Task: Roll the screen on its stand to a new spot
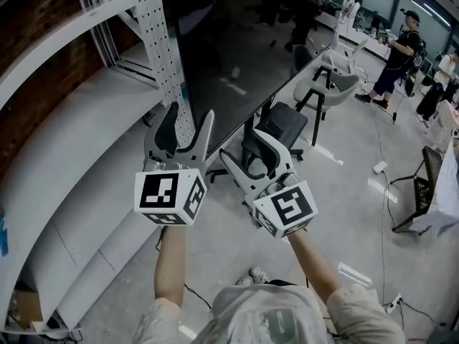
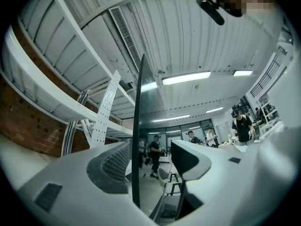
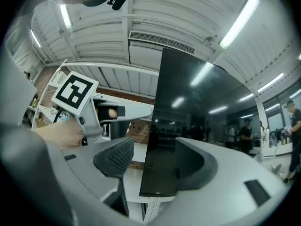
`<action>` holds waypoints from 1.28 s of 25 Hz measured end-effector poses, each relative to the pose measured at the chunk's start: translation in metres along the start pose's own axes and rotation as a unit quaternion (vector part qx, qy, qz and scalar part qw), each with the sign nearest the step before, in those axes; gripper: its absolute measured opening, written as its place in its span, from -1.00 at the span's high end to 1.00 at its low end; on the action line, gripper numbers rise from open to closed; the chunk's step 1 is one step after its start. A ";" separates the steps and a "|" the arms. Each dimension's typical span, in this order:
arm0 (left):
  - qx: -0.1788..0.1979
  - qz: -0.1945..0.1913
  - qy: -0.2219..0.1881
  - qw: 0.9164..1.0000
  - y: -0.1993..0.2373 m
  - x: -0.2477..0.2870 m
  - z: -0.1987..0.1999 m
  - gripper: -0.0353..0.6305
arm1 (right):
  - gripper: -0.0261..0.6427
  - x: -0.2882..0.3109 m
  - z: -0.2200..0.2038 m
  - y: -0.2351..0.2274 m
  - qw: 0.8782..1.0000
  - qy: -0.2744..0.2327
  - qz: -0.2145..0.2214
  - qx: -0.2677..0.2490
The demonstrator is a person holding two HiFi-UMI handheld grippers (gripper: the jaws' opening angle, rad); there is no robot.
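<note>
Head view looks steeply down on the screen (image 1: pixel 237 56), a big dark panel standing upright with its near edge turned toward the person. It is mounted on a perforated upright (image 1: pixel 161 41), which I take to be part of its stand. The stand's foot and wheels are hidden behind the two tools, so I cannot tell how it sits on the floor (image 1: pixel 215 256).

The left tool (image 1: pixel 190 117) is raised at the screen's near edge, beside the upright. Its own view shows the jaws spread wide, with the thin edge of the screen rising between them. Clear gaps show on both sides, so neither pad touches the panel.

The right tool (image 1: pixel 251 156) is at the same edge of the screen, lower down and just to the right of the left one. Its jaws also stand apart. In its view the screen's bottom corner hangs between them, and the ribbed pad (image 3: pixel 115 157) is clear of the glass.

A long white rack (image 1: pixel 72 142) runs close along the left of the screen. People (image 1: pixel 398 56) stand well away from the screen at the far right.

Neither tool has a hold on the screen, so nothing is pushing or pulling it at this moment. I cannot judge from these pictures whether it already stands in its new spot. If it does not, the whole move is left: close on the edge, then roll the stand across the floor.
</note>
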State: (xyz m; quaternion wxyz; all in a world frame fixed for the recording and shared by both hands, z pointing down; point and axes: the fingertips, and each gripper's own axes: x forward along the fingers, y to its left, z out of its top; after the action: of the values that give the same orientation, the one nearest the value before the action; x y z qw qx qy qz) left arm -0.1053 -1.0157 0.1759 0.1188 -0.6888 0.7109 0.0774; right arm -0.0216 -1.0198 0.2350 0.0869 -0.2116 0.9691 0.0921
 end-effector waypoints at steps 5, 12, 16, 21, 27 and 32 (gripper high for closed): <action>-0.019 -0.059 0.006 0.998 0.015 0.036 0.015 -0.01 | 0.11 0.054 -0.027 0.005 1.000 0.011 -0.012 0.008; -0.028 -0.093 0.042 0.994 0.022 0.059 0.004 -0.05 | 0.06 0.095 -0.061 -0.002 0.996 0.029 -0.079 0.040; -0.043 -0.103 0.054 0.992 0.020 0.072 -0.004 -0.05 | 0.06 0.106 -0.077 -0.003 0.993 0.041 -0.104 0.040; -0.039 -0.114 0.064 0.991 0.019 0.092 -0.003 -0.05 | 0.06 0.118 -0.090 -0.002 0.992 0.053 -0.106 0.052; -0.013 -0.127 0.073 0.989 0.026 0.106 -0.001 -0.05 | 0.06 0.117 -0.091 -0.004 0.990 0.058 -0.120 0.049; -0.008 -0.144 0.084 0.986 0.031 0.111 -0.007 -0.04 | 0.06 0.123 -0.092 -0.001 0.983 0.055 -0.172 0.028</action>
State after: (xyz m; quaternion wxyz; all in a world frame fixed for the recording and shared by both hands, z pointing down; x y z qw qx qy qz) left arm -0.1397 -1.1228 0.1509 0.0629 -0.7887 0.6115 0.0066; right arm -0.1427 -1.0889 0.2981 0.0536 -0.3769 0.9240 0.0370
